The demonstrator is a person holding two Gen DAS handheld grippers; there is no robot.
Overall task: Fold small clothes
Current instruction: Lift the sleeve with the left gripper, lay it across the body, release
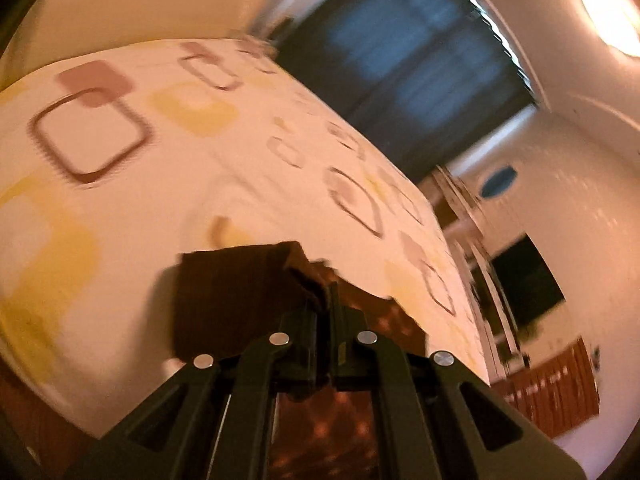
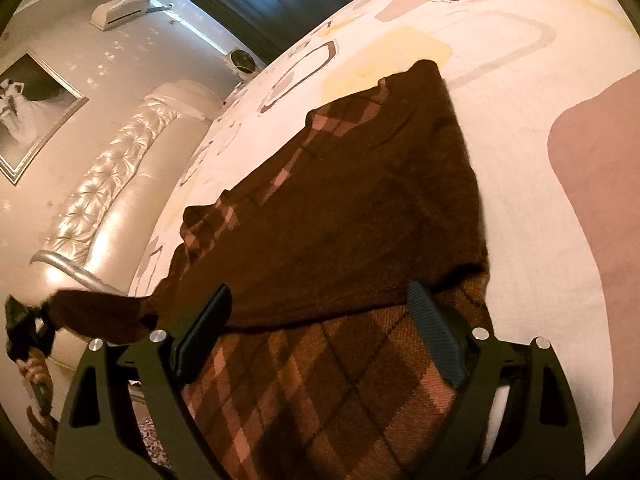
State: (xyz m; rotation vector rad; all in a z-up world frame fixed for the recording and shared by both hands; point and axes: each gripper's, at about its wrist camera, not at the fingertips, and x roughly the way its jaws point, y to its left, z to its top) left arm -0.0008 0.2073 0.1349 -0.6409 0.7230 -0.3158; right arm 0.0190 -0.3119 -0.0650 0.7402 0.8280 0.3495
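Brown plaid woollen garment [image 2: 340,216] lies on the bed's white sheet with square patterns [image 2: 520,140]. The left gripper [image 1: 325,304] pinches one corner of it, and the right gripper [image 2: 320,312] hovers spread above the cloth.

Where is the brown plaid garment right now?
The brown plaid garment lies on the patterned bedsheet, under the open right gripper; the left gripper pinches one end.
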